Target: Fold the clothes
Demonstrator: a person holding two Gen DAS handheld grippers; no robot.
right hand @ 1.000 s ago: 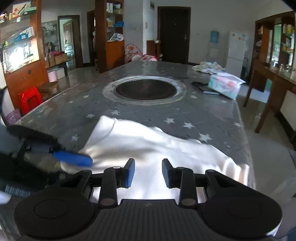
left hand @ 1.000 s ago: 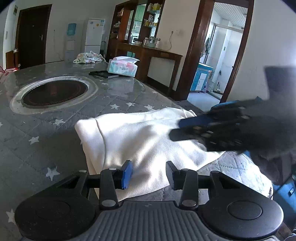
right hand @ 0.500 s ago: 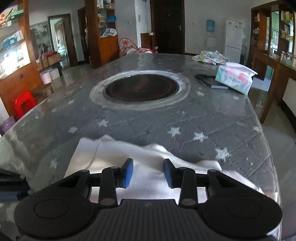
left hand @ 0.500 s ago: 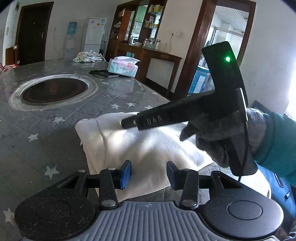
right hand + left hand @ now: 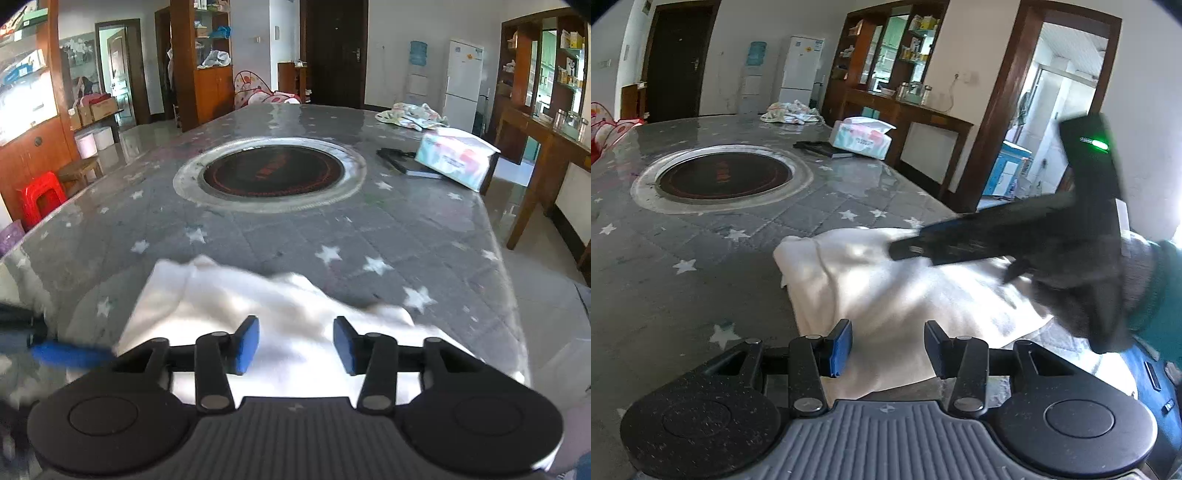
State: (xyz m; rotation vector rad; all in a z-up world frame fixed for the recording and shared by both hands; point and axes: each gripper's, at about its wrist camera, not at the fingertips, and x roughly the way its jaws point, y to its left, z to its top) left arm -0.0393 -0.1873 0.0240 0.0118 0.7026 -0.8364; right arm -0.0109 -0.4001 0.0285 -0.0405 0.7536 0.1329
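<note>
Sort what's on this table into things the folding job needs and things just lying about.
Folding job:
white garment
left gripper, open
right gripper, open, jaws just widened, nothing pinched

Lying about:
tissue pack
dark flat case
patterned cloth bundle
round inset burner

Left wrist view: sits just behind the left claw [image 5: 886,349], low and close over the near end of the worktop [image 5: 701,258], tilted down, facing along it toward the fridge [image 5: 799,66] and the doorway on the right. Right wrist view: same mounting behind the right claw [image 5: 295,347], also low and tilted down, facing straight up the worktop toward the dark door [image 5: 334,51]. Both views share the white garment [image 5: 886,288] close under the lens, the round inset hob [image 5: 273,171], the tissue pack [image 5: 456,157] and the fridge. Each view catches the other claw at its edge.
</note>
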